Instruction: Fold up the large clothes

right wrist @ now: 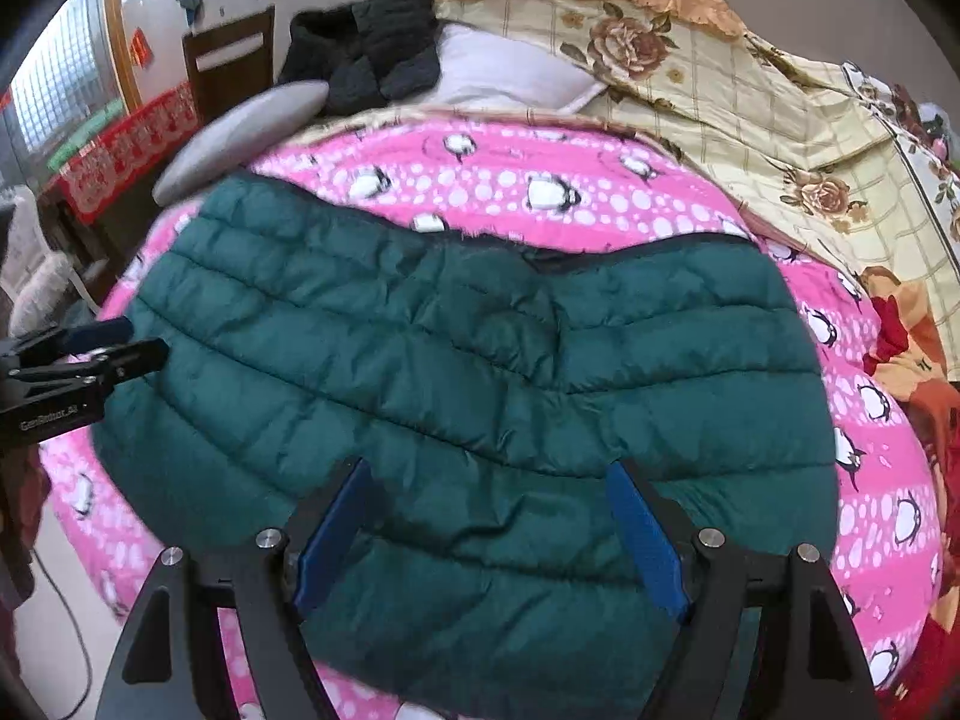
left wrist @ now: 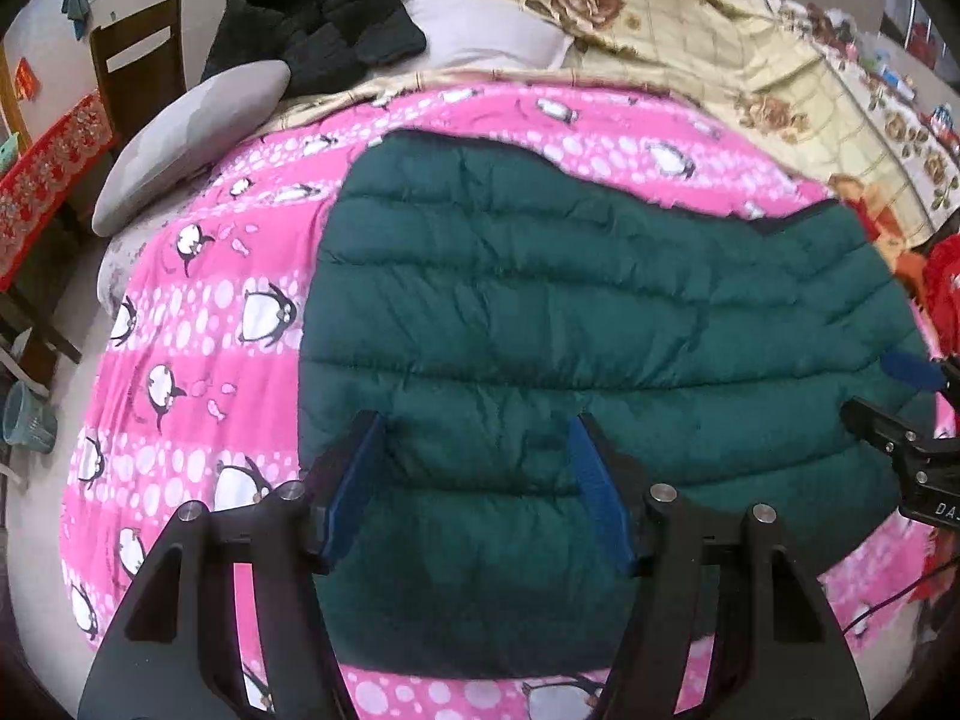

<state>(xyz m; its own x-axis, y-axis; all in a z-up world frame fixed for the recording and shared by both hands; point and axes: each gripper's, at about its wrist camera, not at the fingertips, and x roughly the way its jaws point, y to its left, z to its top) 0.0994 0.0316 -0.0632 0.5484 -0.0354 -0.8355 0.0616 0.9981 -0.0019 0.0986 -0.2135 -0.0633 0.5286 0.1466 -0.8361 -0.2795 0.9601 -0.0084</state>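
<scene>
A dark green quilted puffer jacket [left wrist: 570, 324] lies flat and folded over on a pink penguin-print blanket [left wrist: 198, 312]; it also shows in the right wrist view [right wrist: 468, 372]. My left gripper [left wrist: 477, 426] hovers open above the jacket's near left part, holding nothing. My right gripper [right wrist: 486, 471] hovers open above the jacket's near middle, holding nothing. The right gripper also shows at the right edge of the left wrist view [left wrist: 900, 396], and the left gripper at the left edge of the right wrist view [right wrist: 120, 342].
A black padded garment [left wrist: 324, 24], a grey cushion [left wrist: 192, 132] and a white pillow [left wrist: 480, 30] lie at the bed's far end. A floral quilt [left wrist: 750, 60] is bunched at the far right. A wooden chair [left wrist: 141, 66] and a red-covered table [left wrist: 48, 180] stand on the left.
</scene>
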